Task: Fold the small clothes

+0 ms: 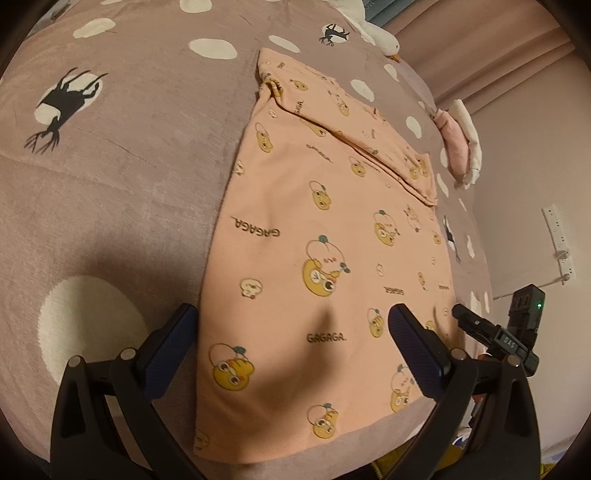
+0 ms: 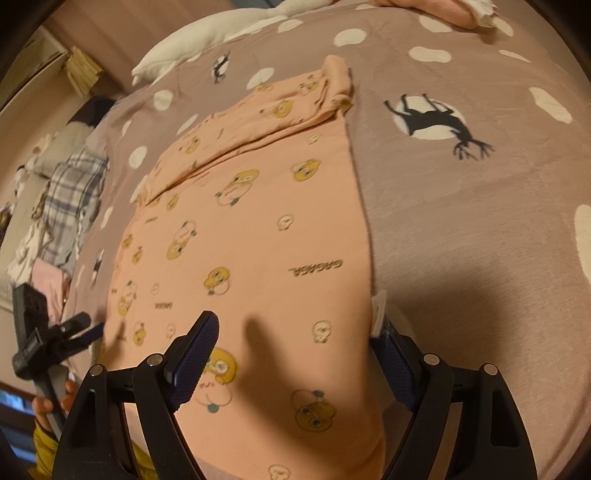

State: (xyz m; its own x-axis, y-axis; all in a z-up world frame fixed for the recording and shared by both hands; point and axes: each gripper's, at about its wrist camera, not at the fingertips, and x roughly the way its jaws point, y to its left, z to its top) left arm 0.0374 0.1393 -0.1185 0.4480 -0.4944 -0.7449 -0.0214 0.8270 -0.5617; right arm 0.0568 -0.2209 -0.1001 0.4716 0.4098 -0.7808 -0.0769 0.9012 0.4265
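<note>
A peach garment [image 1: 317, 236] printed with yellow cartoon faces lies flat on the mauve bedspread [image 1: 129, 166], one sleeve folded across its far end. My left gripper [image 1: 295, 332] hovers open over the near left part; its left finger is off the cloth's edge. In the right wrist view the same garment [image 2: 258, 229] fills the middle. My right gripper [image 2: 295, 350] is open over the near end, its right finger beside the cloth's right edge and a white label [image 2: 378, 314]. Nothing is pinched by either one. Each gripper shows in the other's view: right gripper [image 1: 491, 332], left gripper [image 2: 55, 339].
A white plush goose [image 1: 376, 33] lies at the far end of the bed. Folded pink and white clothes [image 1: 458, 147] sit at the bed's right edge. A power strip [image 1: 559, 240] hangs on the wall. A plaid cloth pile [image 2: 74, 184] lies left of the bed.
</note>
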